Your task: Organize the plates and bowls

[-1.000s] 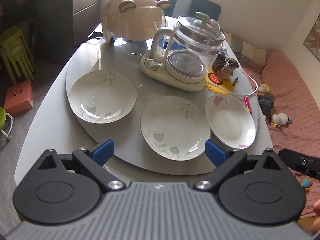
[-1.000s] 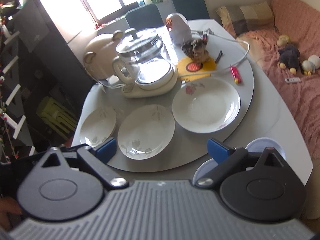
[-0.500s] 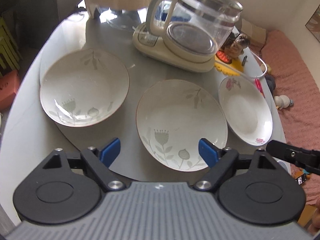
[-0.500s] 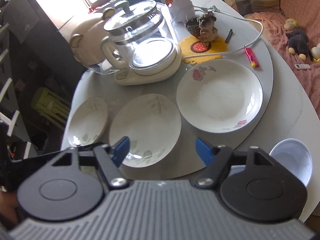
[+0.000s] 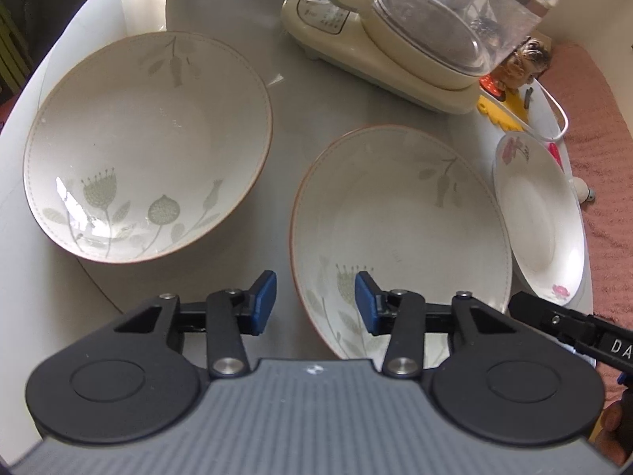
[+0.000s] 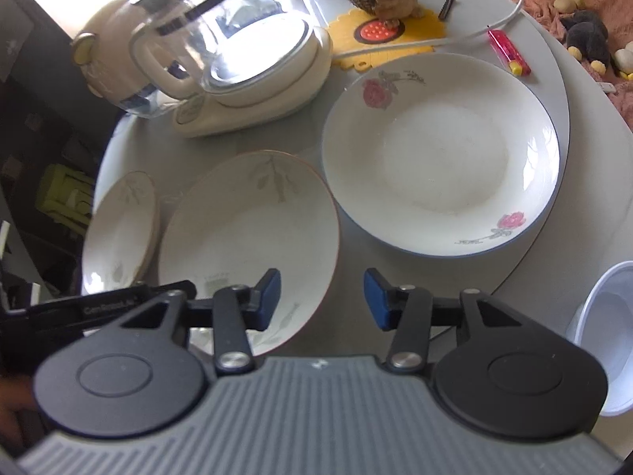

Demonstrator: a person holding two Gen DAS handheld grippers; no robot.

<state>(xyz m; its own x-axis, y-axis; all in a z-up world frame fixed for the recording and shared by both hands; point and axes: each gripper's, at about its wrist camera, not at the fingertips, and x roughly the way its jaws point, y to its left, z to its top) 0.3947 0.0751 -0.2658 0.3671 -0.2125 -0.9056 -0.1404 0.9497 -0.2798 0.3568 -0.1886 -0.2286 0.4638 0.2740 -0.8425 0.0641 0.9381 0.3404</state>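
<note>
Three dishes sit on the grey turntable [image 5: 285,111]. A leaf-patterned bowl [image 5: 146,146] is at the left, a matching leaf-patterned bowl [image 5: 399,237] in the middle, and a rose-patterned plate [image 6: 439,154] at the right. My left gripper [image 5: 315,303] is open, its jaws straddling the near left rim of the middle bowl without touching. My right gripper [image 6: 322,299] is open, its jaws straddling the near right rim of the middle bowl [image 6: 249,237]. A white plastic bowl [image 6: 605,340] sits on the table at the right.
A glass kettle on a cream base [image 5: 415,35] stands behind the dishes. A yellow mat with a figurine [image 6: 387,12], a white cable and a pink lighter [image 6: 508,51] lie at the back right. A pink blanket with soft toys [image 6: 585,31] lies beyond the table.
Both grippers moved forward and down toward the middle bowl, and their jaws narrowed. The dishes have not moved.
</note>
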